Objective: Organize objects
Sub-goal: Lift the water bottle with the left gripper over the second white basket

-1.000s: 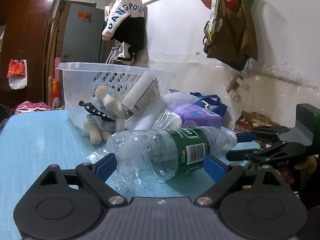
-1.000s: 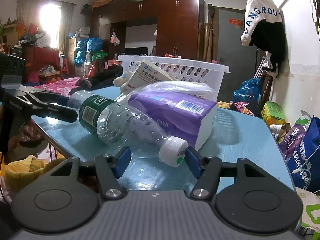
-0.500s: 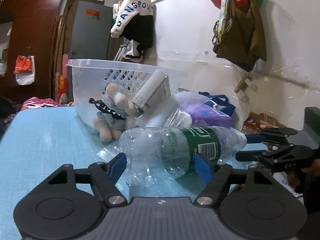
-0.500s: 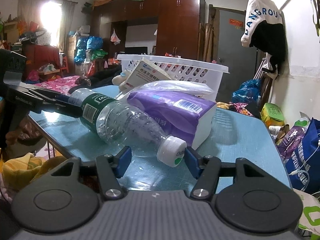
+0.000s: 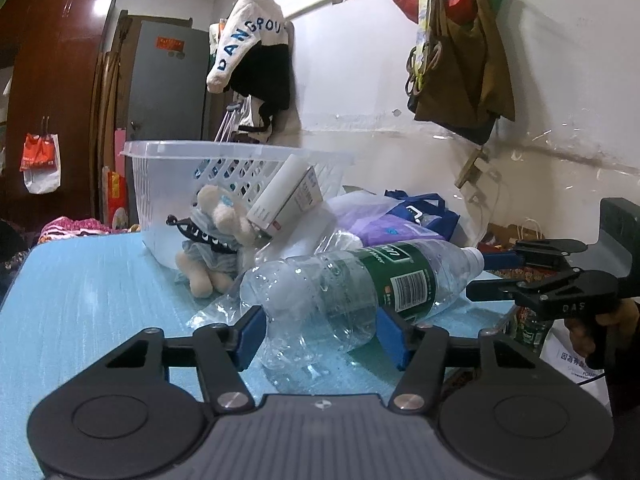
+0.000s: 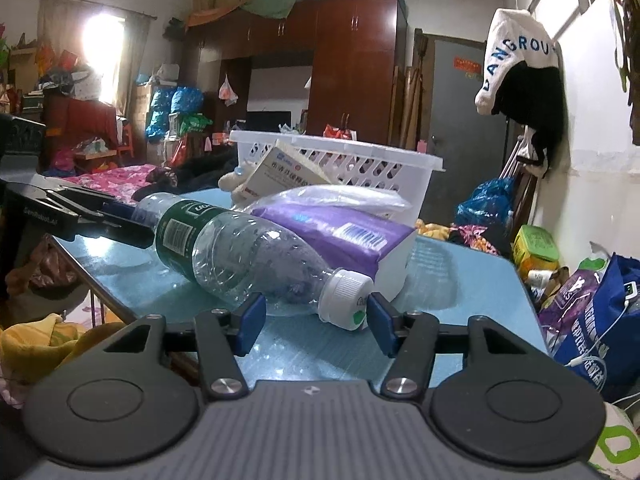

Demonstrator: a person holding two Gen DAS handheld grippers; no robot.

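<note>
My left gripper (image 5: 320, 330) has just been closing onto the base of the crushed bottle (image 5: 352, 284) lying on the blue table (image 5: 88, 304), my right gripper (image 6: 316, 318) half-open around its cap, and the thin plastic may buckle and squirt free.

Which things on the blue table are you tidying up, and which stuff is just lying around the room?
Being tidied:
- plastic bottle, lying down between both grippers, left gripper at its base, right gripper at its cap
- white basket
- stuffed toy
- medicine box
- purple tissue pack

Just lying about:
- hanging jacket
- brown bag on the wall
- wardrobe
</note>
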